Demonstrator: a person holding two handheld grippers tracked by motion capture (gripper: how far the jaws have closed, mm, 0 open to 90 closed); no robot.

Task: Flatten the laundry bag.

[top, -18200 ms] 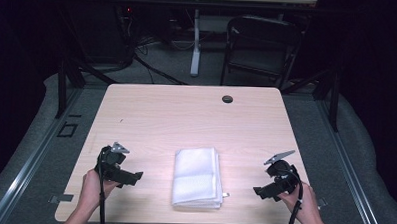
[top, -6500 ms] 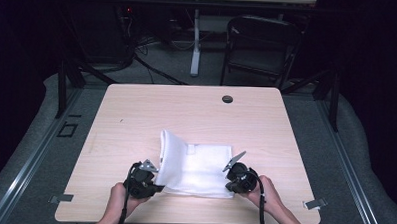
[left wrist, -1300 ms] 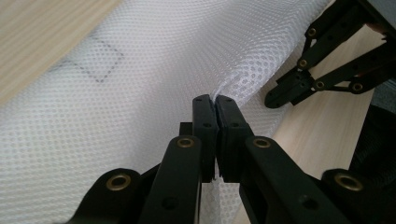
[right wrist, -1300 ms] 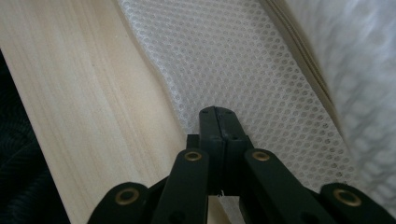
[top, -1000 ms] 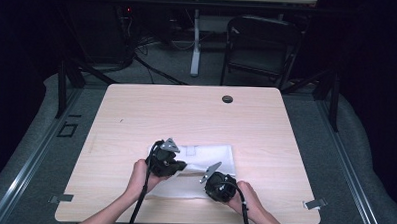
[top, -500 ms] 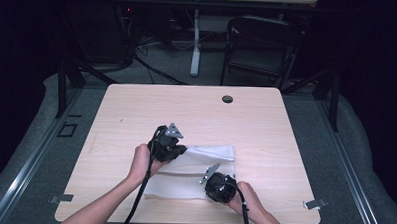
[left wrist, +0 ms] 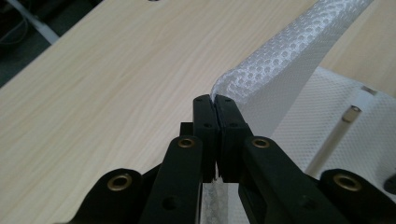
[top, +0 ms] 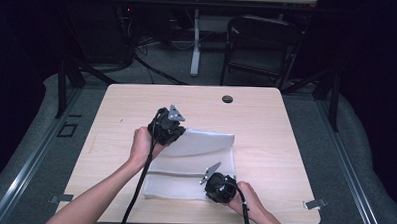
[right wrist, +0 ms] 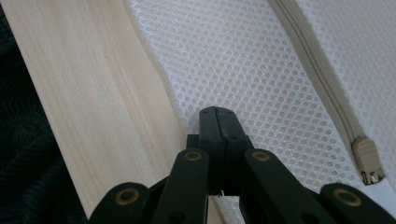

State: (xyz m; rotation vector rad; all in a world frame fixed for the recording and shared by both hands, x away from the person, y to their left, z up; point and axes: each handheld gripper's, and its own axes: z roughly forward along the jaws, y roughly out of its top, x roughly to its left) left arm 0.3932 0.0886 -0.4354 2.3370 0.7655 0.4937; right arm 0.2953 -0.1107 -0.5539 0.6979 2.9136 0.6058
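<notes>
Left gripper view: left gripper (left wrist: 215,100) clenched on a raised fold of the white honeycomb-mesh fabric bag (left wrist: 299,51), cloth pinched right at the jaw tips, with a strip of mesh visible lower between the jaws. Fold running up and away from the tips as a stiff ridge, lifted clear of the pale wooden table (left wrist: 107,79). More of the bag flat on the wood beyond the fold, with a thin pale rod-like piece (left wrist: 336,130) lying on it; cannot tell what that piece is.

Right gripper view: right gripper (right wrist: 217,112) clamped shut on the bag's edge where mesh meets bare wood, tips low against the flat layer. Beige zipper track (right wrist: 313,65) running across the mesh beyond the tips, ending in a beige zipper pull (right wrist: 366,163) near the bag's white hem.

High view: bag (top: 194,164) near the middle of the table (top: 286,125), toward its near edge. Left gripper (top: 167,127) at the bag's far-left corner, holding that flap up and curled over the rest. Right gripper (top: 219,185) at the bag's near edge, right of centre, pinning it down. Small round black grommet (top: 227,99) in the table well beyond the bag, near the far edge. Black folding chair (top: 261,49) on the floor past the table's far edge.
</notes>
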